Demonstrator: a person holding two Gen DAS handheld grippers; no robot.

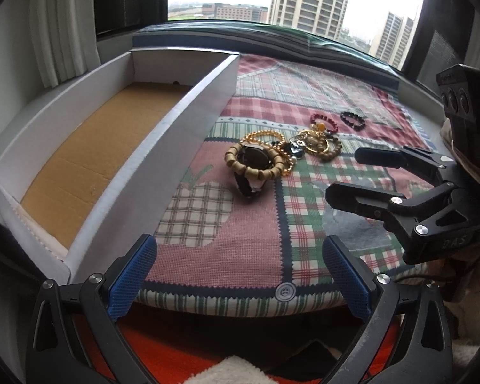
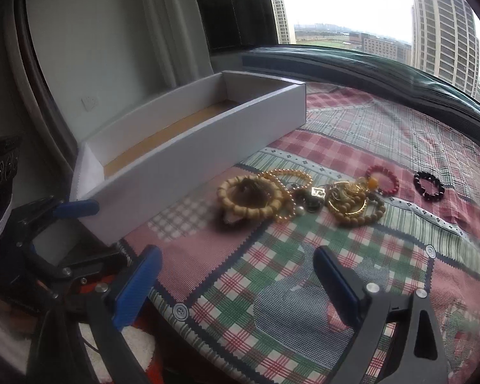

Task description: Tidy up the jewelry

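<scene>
Covering the worktop is a checked cloth (image 2: pixel 352 147), with a long white box (image 2: pixel 188 147) on its left side. Beside the box lies a pile of bracelets (image 2: pixel 272 195). Both tools, left tool (image 1: pixel 240 275) and right tool (image 2: pixel 236 284), gape wide, holding nothing.

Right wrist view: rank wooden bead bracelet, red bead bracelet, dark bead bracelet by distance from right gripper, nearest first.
1. wooden bead bracelet, left of the pile, over the watch.
2. red bead bracelet, right of the pile.
3. dark bead bracelet, lying alone, far right.
The right gripper is open.

Only legible marking: embossed letters "DAS" on black body of right gripper (image 1: pixel 347 172). Nothing else readable.
</scene>
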